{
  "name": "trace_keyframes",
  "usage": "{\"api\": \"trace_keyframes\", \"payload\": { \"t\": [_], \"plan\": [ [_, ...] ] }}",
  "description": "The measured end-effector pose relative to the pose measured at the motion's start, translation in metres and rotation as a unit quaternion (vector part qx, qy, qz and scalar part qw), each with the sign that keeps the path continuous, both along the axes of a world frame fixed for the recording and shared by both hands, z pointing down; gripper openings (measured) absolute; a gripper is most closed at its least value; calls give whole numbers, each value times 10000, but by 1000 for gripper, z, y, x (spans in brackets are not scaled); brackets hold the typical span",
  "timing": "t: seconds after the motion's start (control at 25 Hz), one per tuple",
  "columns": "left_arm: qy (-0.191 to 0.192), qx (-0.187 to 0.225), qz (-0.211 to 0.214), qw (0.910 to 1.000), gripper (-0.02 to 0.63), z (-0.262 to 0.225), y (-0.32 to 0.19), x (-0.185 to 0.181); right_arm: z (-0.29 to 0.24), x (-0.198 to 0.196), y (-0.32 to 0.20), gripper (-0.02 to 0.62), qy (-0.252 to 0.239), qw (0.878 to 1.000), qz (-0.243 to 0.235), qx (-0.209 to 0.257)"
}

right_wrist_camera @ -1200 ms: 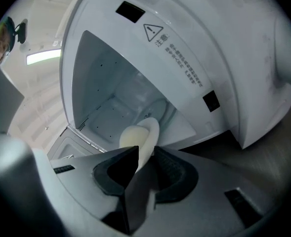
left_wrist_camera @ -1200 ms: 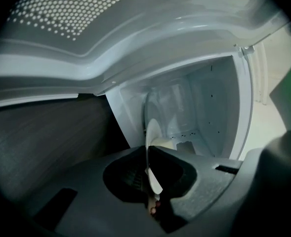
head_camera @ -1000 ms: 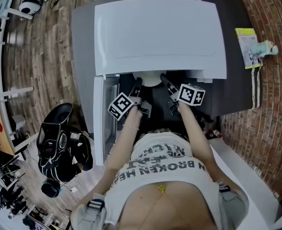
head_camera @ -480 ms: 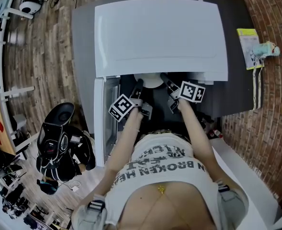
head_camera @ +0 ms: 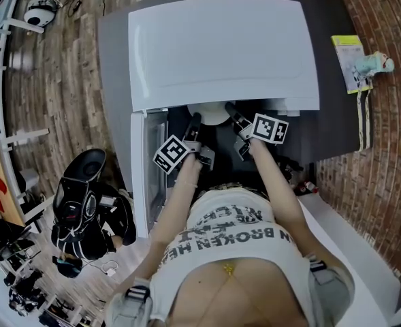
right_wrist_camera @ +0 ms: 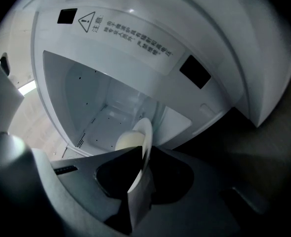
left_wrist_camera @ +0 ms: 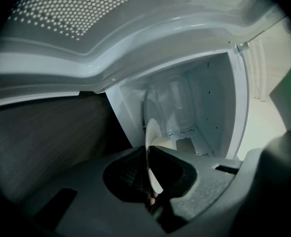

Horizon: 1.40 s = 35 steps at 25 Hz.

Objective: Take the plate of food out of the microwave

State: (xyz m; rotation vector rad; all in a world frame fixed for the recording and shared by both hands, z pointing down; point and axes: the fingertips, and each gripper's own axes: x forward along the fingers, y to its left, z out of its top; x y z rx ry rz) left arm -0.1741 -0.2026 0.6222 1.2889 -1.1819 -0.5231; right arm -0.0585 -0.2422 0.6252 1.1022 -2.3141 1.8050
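A white plate (head_camera: 210, 114) with a pale lump of food (right_wrist_camera: 127, 140) sits at the mouth of the white microwave (head_camera: 220, 46). Only its front rim shows below the microwave's top in the head view. My left gripper (head_camera: 195, 120) is shut on the plate's left rim (left_wrist_camera: 151, 154), which runs edge-on between its jaws. My right gripper (head_camera: 231, 112) has its jaws closing on the right rim (right_wrist_camera: 145, 137), and both jaws touch it. The food (left_wrist_camera: 165, 143) lies on the plate just beyond the jaws. The plate's far half is hidden.
The microwave door (head_camera: 140, 176) hangs open at the left. The microwave stands on a dark grey surface (head_camera: 336, 114). A yellow card and a small teal bottle (head_camera: 375, 64) lie at the right by the brick. Black bags (head_camera: 84, 203) sit on the wooden floor at the left.
Both grippers stay at the plate's rim under the microwave's top. The head view has shifted slightly; nothing else visibly moved.
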Motion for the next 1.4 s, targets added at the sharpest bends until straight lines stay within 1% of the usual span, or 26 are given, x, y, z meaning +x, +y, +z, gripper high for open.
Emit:
{"api": "trace_keyframes", "payload": {
  "t": [0.32,0.68,1.0,1.4],
  "plan": [
    [-17,66,22,10000,28,-6,2,2,-8,3,2,51,103,9999,-2,88],
    [-116,246,24,9996,28,-17,10,6,-18,7,11,51,90,9998,-16,179],
    [-155,314,-110,9993,28,-23,16,23,-23,23,14,51,82,9996,-117,255],
    [-241,387,-169,9988,28,-25,30,38,-23,37,27,52,16,9995,-166,271]
  ]
}}
